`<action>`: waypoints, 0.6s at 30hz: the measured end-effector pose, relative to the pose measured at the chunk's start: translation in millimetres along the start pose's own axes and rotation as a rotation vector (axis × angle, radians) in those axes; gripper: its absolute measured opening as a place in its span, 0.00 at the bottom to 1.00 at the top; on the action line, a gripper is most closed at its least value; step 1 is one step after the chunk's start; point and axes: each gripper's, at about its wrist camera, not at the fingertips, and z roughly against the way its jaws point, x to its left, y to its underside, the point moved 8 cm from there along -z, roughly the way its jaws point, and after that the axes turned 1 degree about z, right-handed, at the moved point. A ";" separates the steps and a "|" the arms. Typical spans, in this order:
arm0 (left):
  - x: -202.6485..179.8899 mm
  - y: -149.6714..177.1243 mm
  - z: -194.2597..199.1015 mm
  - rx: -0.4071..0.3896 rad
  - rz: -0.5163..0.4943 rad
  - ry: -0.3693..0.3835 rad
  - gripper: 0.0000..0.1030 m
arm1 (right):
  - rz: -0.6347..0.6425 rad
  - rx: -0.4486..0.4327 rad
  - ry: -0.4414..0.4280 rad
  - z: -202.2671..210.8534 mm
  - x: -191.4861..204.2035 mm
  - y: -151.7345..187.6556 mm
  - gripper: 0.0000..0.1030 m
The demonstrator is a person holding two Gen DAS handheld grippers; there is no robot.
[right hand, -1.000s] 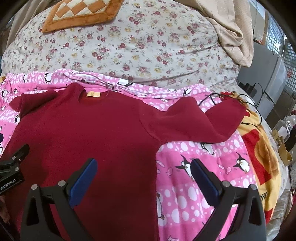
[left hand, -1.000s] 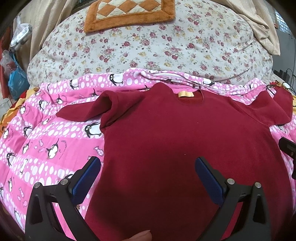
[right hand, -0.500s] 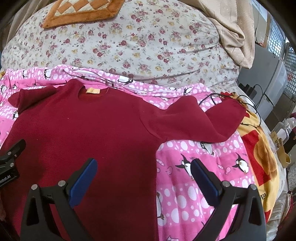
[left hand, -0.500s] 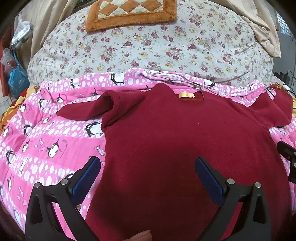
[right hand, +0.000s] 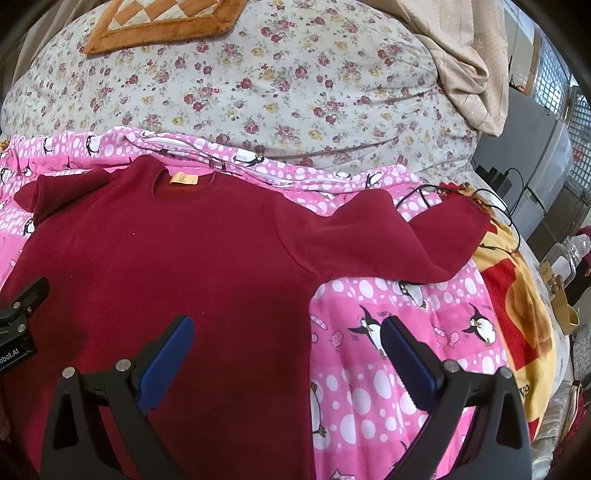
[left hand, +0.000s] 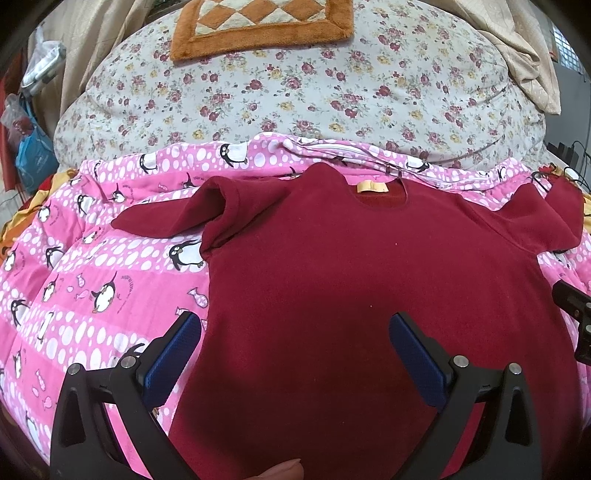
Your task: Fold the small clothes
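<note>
So we've got a dark red long-sleeved top (left hand: 332,295) spread flat, front up, on a pink penguin-print quilt (left hand: 92,280) that covers the near part of the bed. The neckline with its little yellow label (left hand: 371,187) points toward the far side of the bed, right where the pink quilt's edge meets a big floral duvet (left hand: 332,96). An orange patchwork cushion (left hand: 258,26) sits on top of that duvet at the far edge.

Sleeves: the one on our left (left hand: 170,221) is stretched out sideways over the quilt and bunched up a bit at the shoulder. The one on our right (right hand: 399,240) runs out toward the bed's right edge, with its cuff lying next to some black cables (right hand: 491,206) and a yellow and red cartoon blanket (right hand: 524,314).

Our left claw (left hand: 295,345) hangs over the lower left part of the top with its blue pads wide apart, one pad over the quilt just past the top's left side seam, the other over the red fabric. Nothing is between them.

Our right claw (right hand: 288,341) is just as wide open and holding nothing, straddling the top's right side seam: left pad over the red fabric, right pad over the penguins.
</note>
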 end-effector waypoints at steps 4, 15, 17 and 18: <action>-2.4 0.6 0.0 0.004 -0.002 0.008 0.88 | -0.001 0.000 0.003 0.0 0.2 0.0 0.99; -4.9 1.5 1.6 0.007 0.000 0.023 0.88 | -0.003 0.004 0.000 -1.4 2.7 1.4 0.99; -4.9 1.9 0.8 0.009 0.000 0.022 0.88 | -0.001 0.003 -0.001 -1.3 3.2 1.3 0.99; -4.8 2.0 0.6 0.009 0.001 0.022 0.88 | 0.000 0.003 -0.002 -1.3 3.1 1.2 0.99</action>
